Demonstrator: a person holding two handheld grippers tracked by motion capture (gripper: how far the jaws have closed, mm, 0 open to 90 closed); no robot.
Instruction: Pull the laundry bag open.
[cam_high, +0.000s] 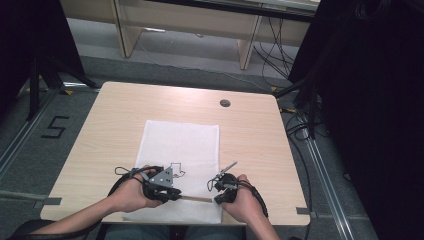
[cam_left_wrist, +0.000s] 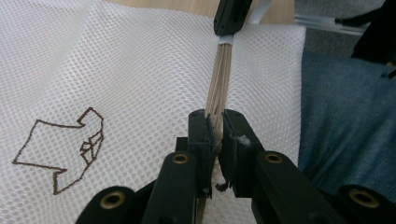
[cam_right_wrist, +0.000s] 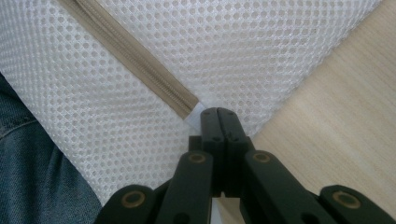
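Along the near edge of the white mesh bag (cam_high: 182, 145), which lies flat on the middle of the wooden table (cam_high: 255, 130), a beige zipper (cam_left_wrist: 220, 79) runs left to right. The left gripper (cam_left_wrist: 215, 122) has its jaws closed on the zipper, apparently at the slider, though the slider itself is hidden between the jaws. The right gripper (cam_right_wrist: 218, 116) has its jaws pressed fully together on the white tab at the right end of the zipper, at the bag's near right corner, just beside bare tabletop. In the high view both grippers sit close to the near table edge, the left gripper (cam_high: 162, 187) over the bag and the right gripper (cam_high: 225, 187) at its right margin, with the zipper stretched between them. The likely step is running the zipper while the end is anchored. Risks, as judged from this arrangement: the right grip covers very little material, so a firm pull from the left could strip the tab out of the jaws, after which the light mesh would bunch and slide rather than let the slider travel. An off-axis pull could snag mesh in the teeth and jam the slider. A dark line drawing (cam_left_wrist: 60, 151) is printed on the mesh left of the zipper, and blue denim (cam_left_wrist: 345, 126) shows beyond the near edge.
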